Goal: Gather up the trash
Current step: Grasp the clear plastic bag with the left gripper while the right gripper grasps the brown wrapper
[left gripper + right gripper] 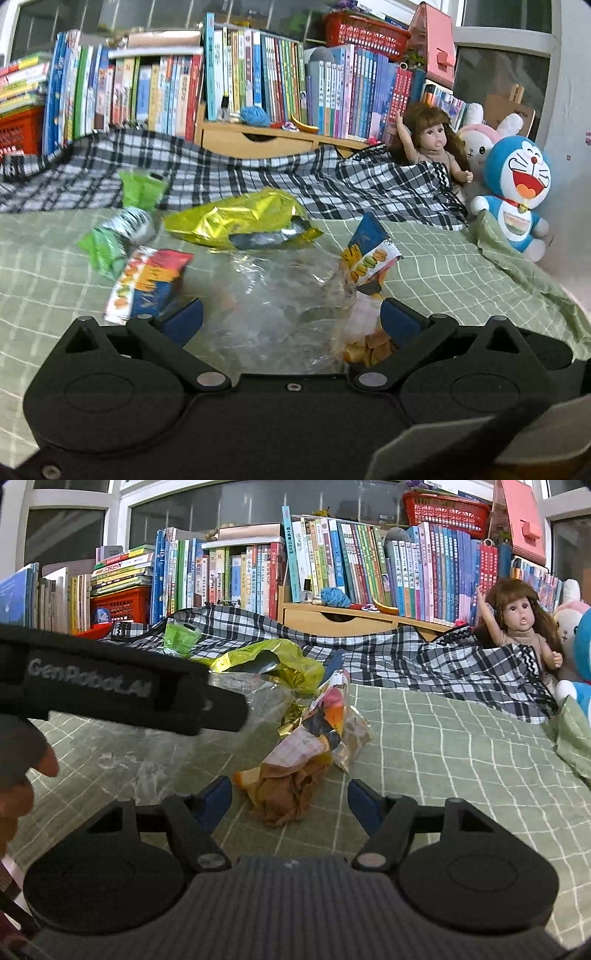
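On green bedsheet, L gripper jaws apart round clear bag, R gripper likewise

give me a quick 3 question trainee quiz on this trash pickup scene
1. True or false: both the left gripper and the right gripper are open.
2. What lies between the left gripper's fingers?
A. clear plastic bag
B. doll
C. blue yarn ball
3. What colour is the foil snack bag behind the clear bag?

Key: 1 true; 2 A; 3 yellow-green
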The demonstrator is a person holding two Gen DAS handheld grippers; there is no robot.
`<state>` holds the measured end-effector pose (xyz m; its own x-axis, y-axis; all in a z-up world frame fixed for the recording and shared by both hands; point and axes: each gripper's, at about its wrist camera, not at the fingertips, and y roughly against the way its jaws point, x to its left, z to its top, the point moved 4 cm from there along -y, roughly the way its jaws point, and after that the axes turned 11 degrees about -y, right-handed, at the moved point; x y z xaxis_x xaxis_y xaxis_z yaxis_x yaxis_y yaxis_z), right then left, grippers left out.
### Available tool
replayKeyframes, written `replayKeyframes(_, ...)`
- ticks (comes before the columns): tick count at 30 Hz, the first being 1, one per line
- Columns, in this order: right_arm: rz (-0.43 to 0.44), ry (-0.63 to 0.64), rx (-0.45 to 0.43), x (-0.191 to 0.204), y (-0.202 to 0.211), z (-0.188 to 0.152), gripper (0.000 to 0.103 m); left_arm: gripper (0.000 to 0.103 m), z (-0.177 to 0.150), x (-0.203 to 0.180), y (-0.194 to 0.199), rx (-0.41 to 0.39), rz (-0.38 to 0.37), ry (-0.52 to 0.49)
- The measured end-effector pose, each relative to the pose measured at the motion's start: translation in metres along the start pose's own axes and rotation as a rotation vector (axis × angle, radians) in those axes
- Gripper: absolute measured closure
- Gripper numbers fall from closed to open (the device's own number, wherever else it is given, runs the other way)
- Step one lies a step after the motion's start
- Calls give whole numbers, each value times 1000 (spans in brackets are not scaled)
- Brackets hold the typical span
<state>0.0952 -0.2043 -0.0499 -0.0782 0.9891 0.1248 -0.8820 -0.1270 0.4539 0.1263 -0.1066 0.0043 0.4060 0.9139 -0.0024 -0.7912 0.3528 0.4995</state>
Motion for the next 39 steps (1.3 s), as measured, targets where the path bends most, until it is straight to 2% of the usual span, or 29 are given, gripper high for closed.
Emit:
replayKeyframes(6, 32, 45, -1, 6, 0, -4, 24, 2, -1, -1, -18, 31, 24, -16)
replayKeyframes(11, 58, 36, 6, 6, 0, -3, 25, 7, -4, 0, -24, 67, 9, -28)
replayKeyframes(14, 73, -1, 17, 1, -2, -2, 25, 22, -2, 4, -21, 70, 9, -22)
replayKeyframes(16, 77, -21, 21, -1, -3, -2, 25, 26, -1, 8, -19, 72, 9, -4)
replayKeyframes(18, 82, -32, 23, -2, -3, -1, 26, 38, 0, 12, -17, 76, 15, 16)
replayKeyframes(20, 83, -41, 19, -4, -3, -1, 27, 43, 0, 15, -13, 78, 30, 28)
replayKeyframes(21, 81, -49, 13, -5, -2, -1, 30, 45, 0, 16, -10, 79, 32, 34)
replayKeyframes(25, 44, -63, -22, -5, 6, 0, 61, 46, -1, 17, 6, 71, 29, 41)
replayKeyframes(27, 15, -39, -39, -1, 11, 0, 67, 46, -1, 16, 17, 59, 35, 30)
replayKeyframes(31, -1, -35, -51, 2, 22, -1, 71, 46, -2, 13, 39, 44, 38, 30)
replayKeyframes(39, 7, -41, -82, 0, 52, 0, 71, 45, -14, 6, 82, 21, 54, 3)
